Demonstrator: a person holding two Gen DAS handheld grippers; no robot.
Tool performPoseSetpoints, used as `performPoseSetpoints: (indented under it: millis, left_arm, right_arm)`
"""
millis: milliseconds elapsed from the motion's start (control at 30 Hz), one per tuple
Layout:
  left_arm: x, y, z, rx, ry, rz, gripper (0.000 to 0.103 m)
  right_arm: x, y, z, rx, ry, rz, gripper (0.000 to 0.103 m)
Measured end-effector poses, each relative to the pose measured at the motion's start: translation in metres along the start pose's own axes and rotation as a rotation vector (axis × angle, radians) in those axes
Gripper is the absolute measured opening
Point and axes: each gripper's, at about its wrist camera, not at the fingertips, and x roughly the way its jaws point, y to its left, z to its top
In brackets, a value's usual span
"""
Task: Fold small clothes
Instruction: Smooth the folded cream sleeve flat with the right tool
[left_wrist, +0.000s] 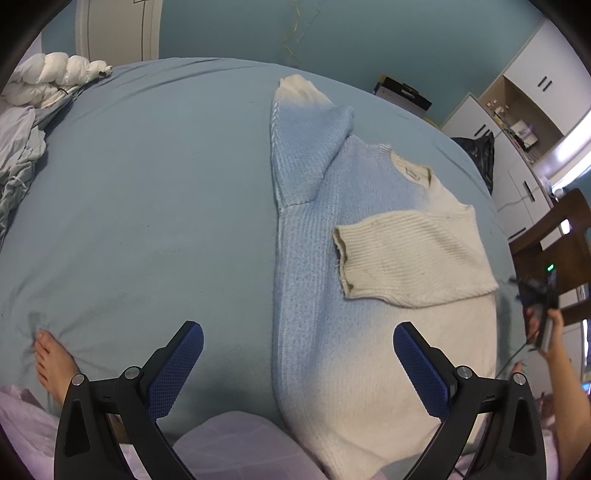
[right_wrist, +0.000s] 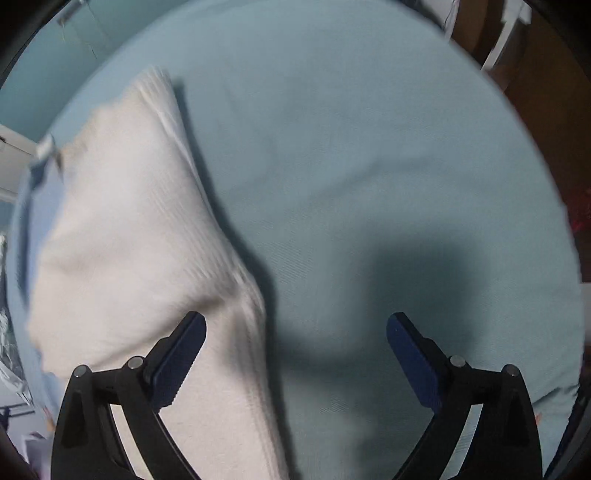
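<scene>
A knitted sweater (left_wrist: 369, 332), blue fading to white, lies flat on the pale blue bed sheet (left_wrist: 147, 184). Its white sleeve (left_wrist: 413, 258) is folded across the chest, while the blue sleeve (left_wrist: 306, 147) points away up the bed. My left gripper (left_wrist: 297, 343) hovers open over the sweater's left side near the hem, with nothing between its fingers. In the blurred right wrist view my right gripper (right_wrist: 295, 332) is open above the sweater's (right_wrist: 129, 240) white right edge, with bare sheet (right_wrist: 369, 166) under its right finger.
A white duvet (left_wrist: 55, 81) and crumpled grey cloth (left_wrist: 18, 155) lie at the bed's far left. A bare foot (left_wrist: 51, 358) rests on the sheet near left, and a forearm (left_wrist: 554, 354) is at right. A wooden chair (left_wrist: 561, 240), a black bag (left_wrist: 476, 151) and cabinets (left_wrist: 517, 110) stand beyond the bed.
</scene>
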Motion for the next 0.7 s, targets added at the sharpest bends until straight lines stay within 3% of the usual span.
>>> performPoseSetpoints:
  millis: [100,167,233,333,400,500,533,567,633,700]
  left_arm:
    - [0.003,-0.002,-0.001,0.002,0.009,0.005,0.103]
    - [0.004,-0.004,-0.001,0.009,0.008,0.008,0.103]
    - [0.003,-0.006,-0.002,0.020,0.005,0.009,0.103]
    - [0.004,-0.006,-0.003,0.033,0.013,0.017,0.103]
    - [0.007,-0.003,-0.003,0.025,0.033,0.005,0.103]
    - [0.015,0.004,-0.004,0.028,0.058,0.017,0.103]
    - [0.019,0.007,-0.005,0.027,0.067,0.023,0.103]
    - [0.021,0.009,-0.005,0.024,0.074,0.026,0.103]
    - [0.029,0.015,-0.005,0.001,0.093,0.032,0.103]
    - [0.035,0.019,-0.005,-0.019,0.105,0.034,0.103]
  right_arm:
    - [-0.034,0.022,0.029,0.015,-0.136,0.049,0.097]
    - [-0.036,0.047,0.053,0.015,-0.163,0.042,0.097]
    - [-0.021,0.079,0.081,0.009,-0.152,0.012,0.097]
    - [0.023,0.109,0.097,-0.040,-0.064,0.000,0.096]
    - [0.039,0.157,0.068,-0.081,-0.049,-0.025,0.096]
    - [0.073,0.181,0.086,-0.134,-0.054,-0.112,0.096]
    - [0.082,0.182,0.091,-0.127,-0.061,-0.115,0.089]
    - [0.087,0.183,0.096,-0.114,-0.081,-0.092,0.076]
    - [0.085,0.177,0.102,-0.102,-0.146,-0.052,0.019]
    - [0.081,0.174,0.110,-0.121,-0.222,-0.052,0.014]
